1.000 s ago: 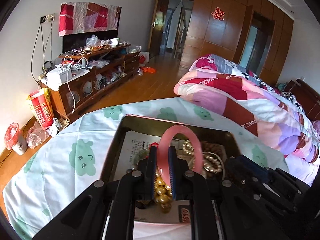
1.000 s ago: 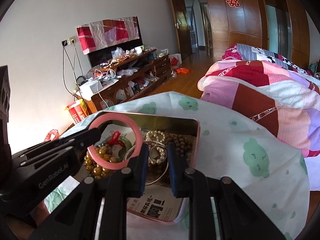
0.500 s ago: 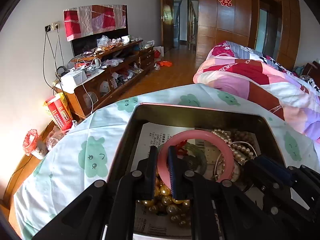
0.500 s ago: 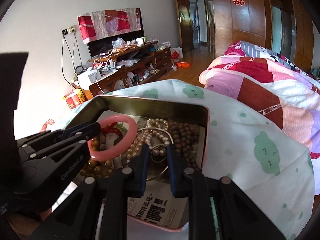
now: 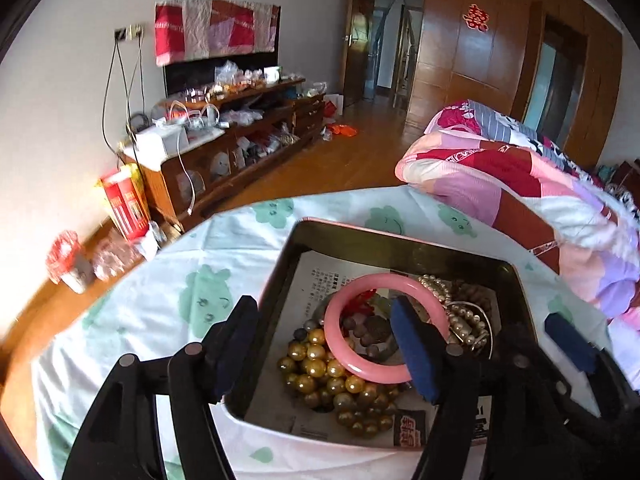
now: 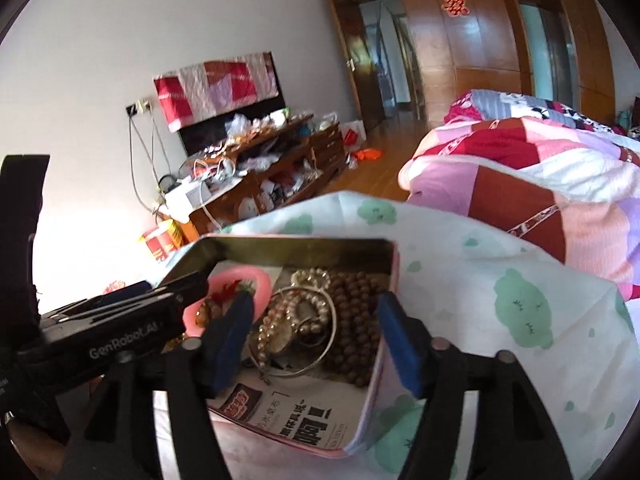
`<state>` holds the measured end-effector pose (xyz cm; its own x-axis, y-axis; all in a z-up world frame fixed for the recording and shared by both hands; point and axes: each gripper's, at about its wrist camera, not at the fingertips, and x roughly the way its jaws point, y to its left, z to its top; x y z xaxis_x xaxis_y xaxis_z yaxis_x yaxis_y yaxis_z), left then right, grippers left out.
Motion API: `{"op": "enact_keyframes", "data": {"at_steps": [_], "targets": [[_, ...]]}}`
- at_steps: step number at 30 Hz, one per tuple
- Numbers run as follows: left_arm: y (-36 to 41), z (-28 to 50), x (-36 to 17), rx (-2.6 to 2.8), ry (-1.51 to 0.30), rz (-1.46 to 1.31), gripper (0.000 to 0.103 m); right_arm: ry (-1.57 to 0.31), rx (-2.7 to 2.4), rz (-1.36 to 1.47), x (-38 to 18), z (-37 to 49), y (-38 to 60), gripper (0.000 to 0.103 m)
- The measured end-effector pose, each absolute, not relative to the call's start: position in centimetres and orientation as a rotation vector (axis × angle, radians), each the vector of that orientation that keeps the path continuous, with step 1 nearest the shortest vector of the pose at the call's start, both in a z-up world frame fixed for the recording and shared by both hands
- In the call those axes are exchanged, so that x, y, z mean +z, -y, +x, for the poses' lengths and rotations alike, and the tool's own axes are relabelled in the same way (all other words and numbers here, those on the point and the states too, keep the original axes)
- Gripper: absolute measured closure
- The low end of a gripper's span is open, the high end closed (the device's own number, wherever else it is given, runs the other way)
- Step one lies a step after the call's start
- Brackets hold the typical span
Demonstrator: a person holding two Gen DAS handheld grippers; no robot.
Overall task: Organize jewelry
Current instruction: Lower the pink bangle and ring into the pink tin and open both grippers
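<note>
Smooth pink ring bangle (image 5: 386, 338) lies flat in the shallow metal tin (image 5: 404, 246), on top of gold bead string (image 5: 336, 376), near the bed's foot edge. Left tool (image 5: 326, 350) has just been opening: released, bangle loose between its jaws. Right tool (image 6: 316, 338) has just been opening too, nothing gripped, over pearl and brown bead strands (image 6: 320, 320). Risk: a pad snags tangled strands and drags them out; the glossy bangle could slide.
</note>
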<state>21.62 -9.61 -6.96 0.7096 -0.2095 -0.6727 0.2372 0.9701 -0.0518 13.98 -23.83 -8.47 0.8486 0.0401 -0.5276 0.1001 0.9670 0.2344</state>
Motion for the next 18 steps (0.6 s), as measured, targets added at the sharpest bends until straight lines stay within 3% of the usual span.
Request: {"op": "enact_keyframes", "data": {"at_steps": [6, 12, 15, 18], "targets": [[9.8, 20.2, -6.1, -0.249, -0.730, 0.074, 0.033, -0.527, -0.074, 0.285, -7.7, 13.1, 24.2, 0.022], [9.7, 18.0, -6.0, -0.213, -0.725, 0.146, 0.033, -0.566, -0.124, 0.289, -7.6, 11.8, 24.3, 0.020], [9.6, 16.6, -6.6, -0.164, -0.739, 0.200, 0.033, -0.597, -0.160, 0.306, -7.4, 11.0, 24.5, 0.009], [9.4, 15.3, -7.2, -0.139, -0.743, 0.232, 0.033, -0.627, -0.165, 0.326, -7.4, 10.0, 24.6, 0.009]]}}
